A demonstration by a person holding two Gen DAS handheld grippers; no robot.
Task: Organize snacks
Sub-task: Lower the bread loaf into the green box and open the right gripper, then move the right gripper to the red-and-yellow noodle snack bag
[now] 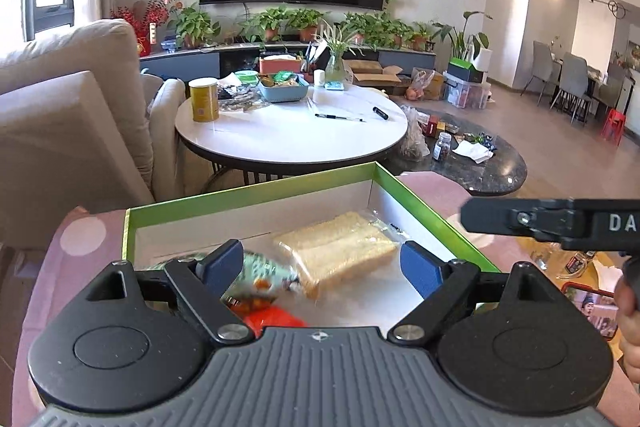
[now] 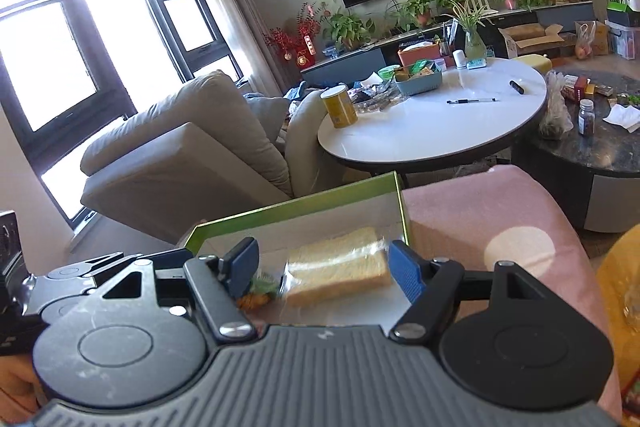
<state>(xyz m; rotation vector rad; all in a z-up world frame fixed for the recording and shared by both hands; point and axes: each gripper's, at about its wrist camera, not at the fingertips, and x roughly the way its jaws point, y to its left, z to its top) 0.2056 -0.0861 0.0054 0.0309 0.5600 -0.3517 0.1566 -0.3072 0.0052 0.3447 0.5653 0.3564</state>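
- Left gripper (image 1: 322,267): jaws spread wide, nothing clamped. Blue pads (image 1: 420,269) are seen on either side, clear of the snacks below.
- Right gripper (image 2: 322,267): jaws likewise released, nothing pinched between the blue pads (image 2: 406,269).
- Both grippers are held above a shallow box (image 1: 256,193) with green rim and white floor, set on a pink cushioned surface (image 2: 480,211).
- Wrapped bread slices (image 1: 340,247) lie flat on the box floor, toward its far right corner, in clear film.
- A green-and-white snack packet (image 1: 264,273) lies just left of the bread, blurred; an orange-red packet (image 1: 272,319) is seen nearest the left wrist camera, partly hidden by the gripper body.
- In the right wrist view the same bread (image 2: 338,269) is framed between the open fingers, with the packet (image 2: 260,291) beside the left pad.
- The right gripper's black arm (image 1: 560,221) is seen at the right edge of the left wrist view, over the box's right rim.
- Behind: white round table (image 1: 292,139) with a yellow can (image 1: 204,99), a blue tray of snacks (image 1: 284,87) and a pen (image 1: 340,117).
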